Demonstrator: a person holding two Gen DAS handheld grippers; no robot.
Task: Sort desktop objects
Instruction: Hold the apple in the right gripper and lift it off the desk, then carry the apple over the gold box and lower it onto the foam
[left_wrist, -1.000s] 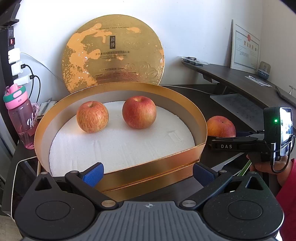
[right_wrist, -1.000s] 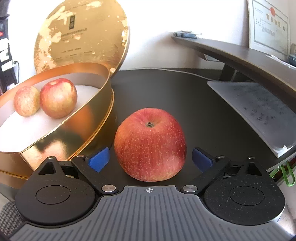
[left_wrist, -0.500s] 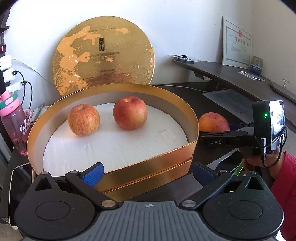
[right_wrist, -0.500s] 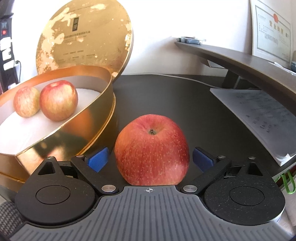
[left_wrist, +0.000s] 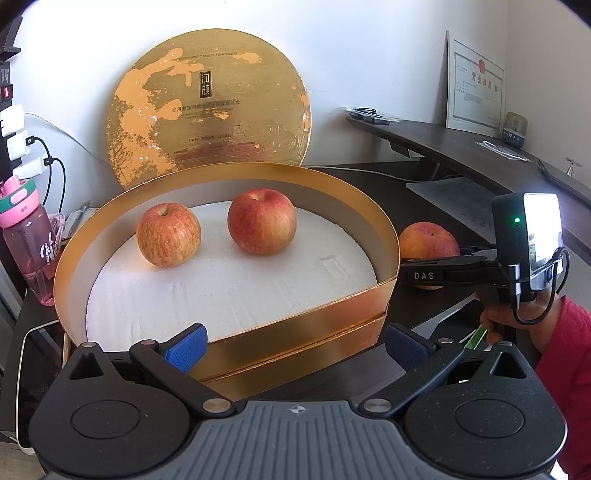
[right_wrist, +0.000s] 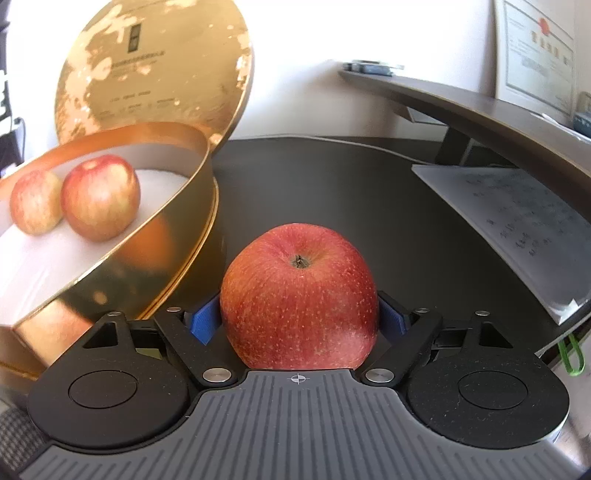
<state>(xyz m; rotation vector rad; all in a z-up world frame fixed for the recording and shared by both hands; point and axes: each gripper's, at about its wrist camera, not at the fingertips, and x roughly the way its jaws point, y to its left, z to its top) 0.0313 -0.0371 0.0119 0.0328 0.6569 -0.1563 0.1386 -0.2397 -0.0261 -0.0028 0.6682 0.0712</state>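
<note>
The right tongs (right_wrist: 299, 317) pinch a red apple (right_wrist: 299, 295) at 3 o'clock of the gold box (left_wrist: 332, 321) — the left tongs (left_wrist: 295, 345) are spread.

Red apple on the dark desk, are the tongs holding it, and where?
Yes. The right tongs pinch the round red apple by its two sides, low down, with the blue pads. The left tongs hold nothing.

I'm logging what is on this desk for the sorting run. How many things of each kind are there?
Apples: 3, two in the gold box, at and, one between the right gripper's fingers
Gold boxes: 1
Gold lids: 1
Pink bottles: 1
Paper stacks: 1
Total: 7
</note>
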